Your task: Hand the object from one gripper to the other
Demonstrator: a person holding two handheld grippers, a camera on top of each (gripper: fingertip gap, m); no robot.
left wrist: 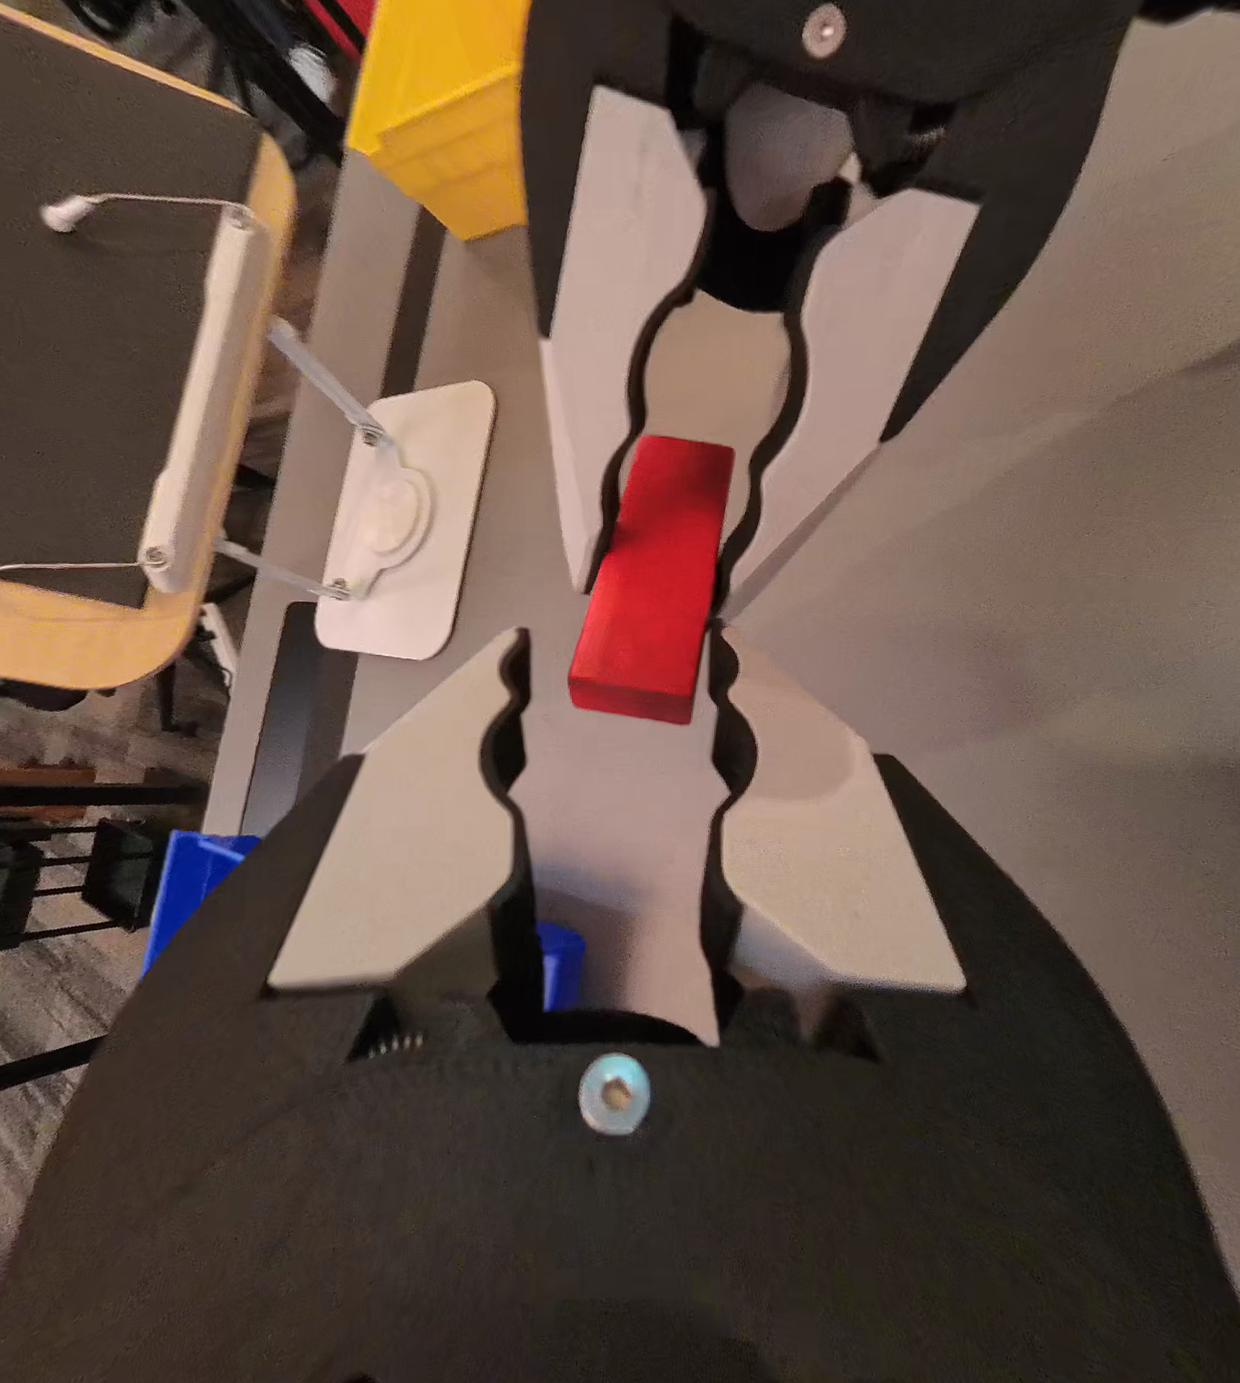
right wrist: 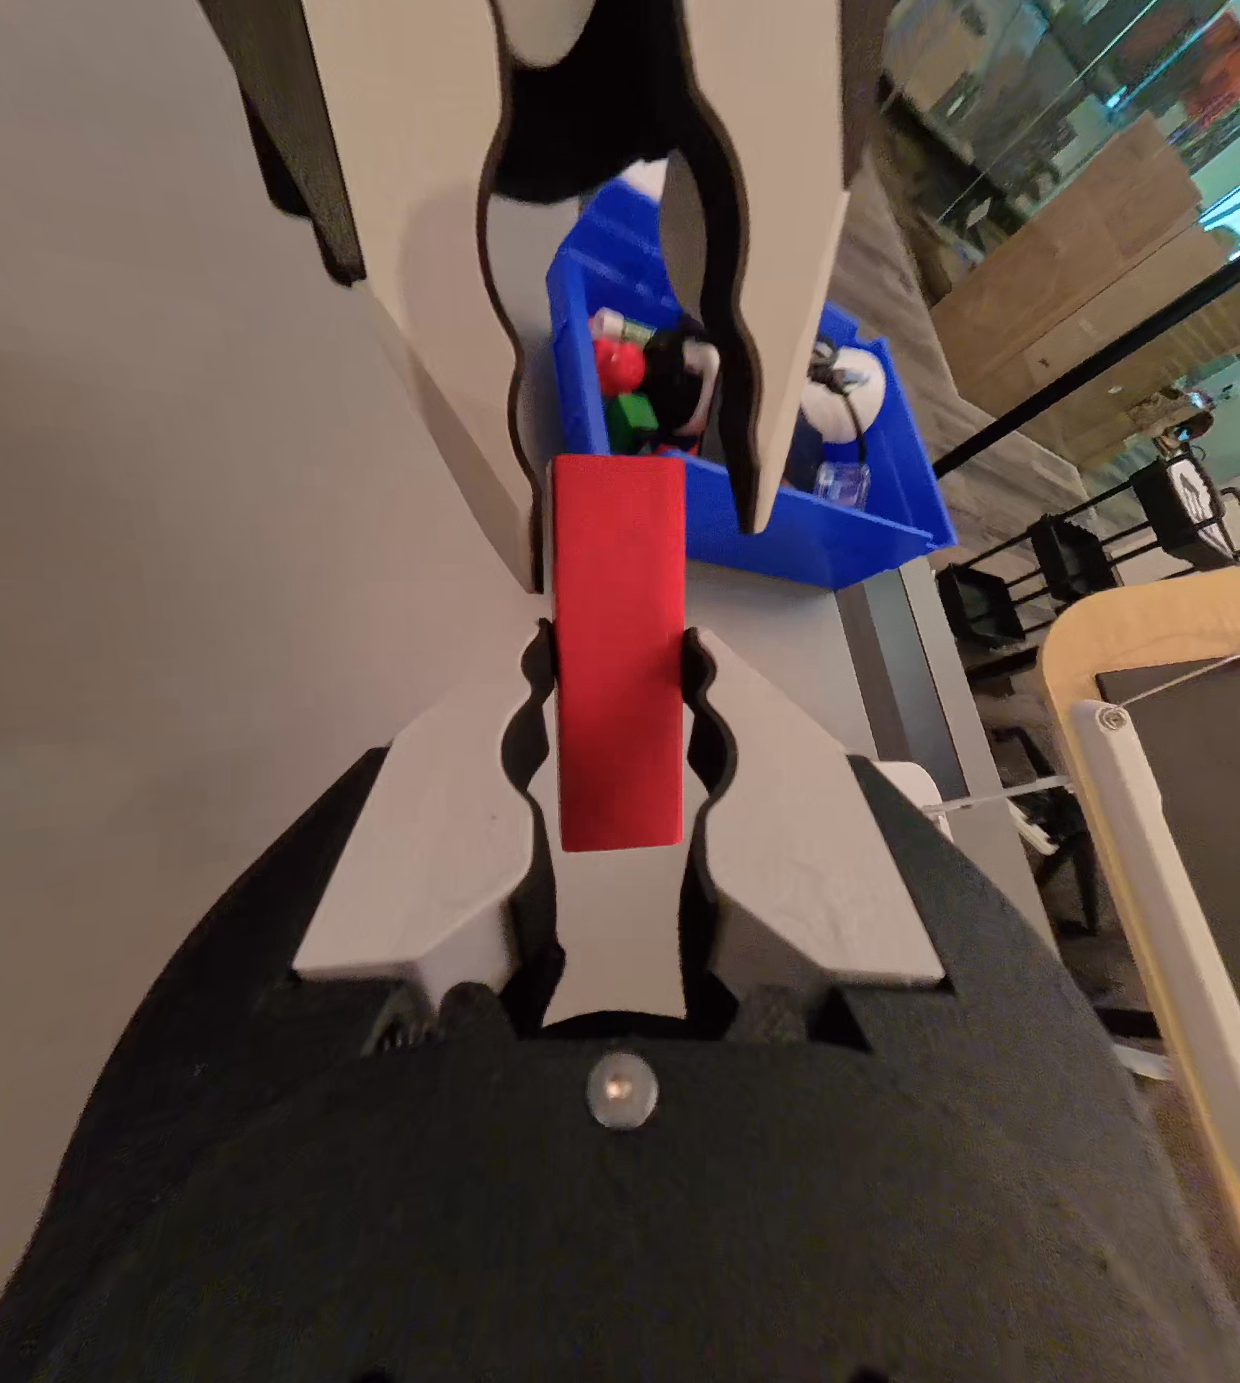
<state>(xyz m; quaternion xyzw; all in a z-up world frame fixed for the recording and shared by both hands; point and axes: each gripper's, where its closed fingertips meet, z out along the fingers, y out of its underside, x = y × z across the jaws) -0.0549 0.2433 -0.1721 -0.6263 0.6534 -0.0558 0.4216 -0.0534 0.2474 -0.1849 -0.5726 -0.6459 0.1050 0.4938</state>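
A red rectangular block (left wrist: 650,584) (right wrist: 617,658) is held above the grey table (left wrist: 1013,524). My right gripper (right wrist: 618,632) is shut on the block's near half; in the left wrist view it (left wrist: 658,595) comes in from the top. My left gripper (left wrist: 617,643) is open, and the block's free end sits between its tips, close to the right-hand finger. In the right wrist view the left gripper (right wrist: 646,554) comes from the top: one finger (right wrist: 452,419) lies against the block's far end, and the other finger (right wrist: 774,419) stands clear of it.
A blue bin (right wrist: 789,539) with several small items stands at the table edge beyond the block. A yellow bin (left wrist: 444,112) stands at the far end. A wood-rimmed dark board (left wrist: 78,337) with a white bracket and a white plate (left wrist: 407,524) sits to the left. The grippers are tip to tip, or close to it.
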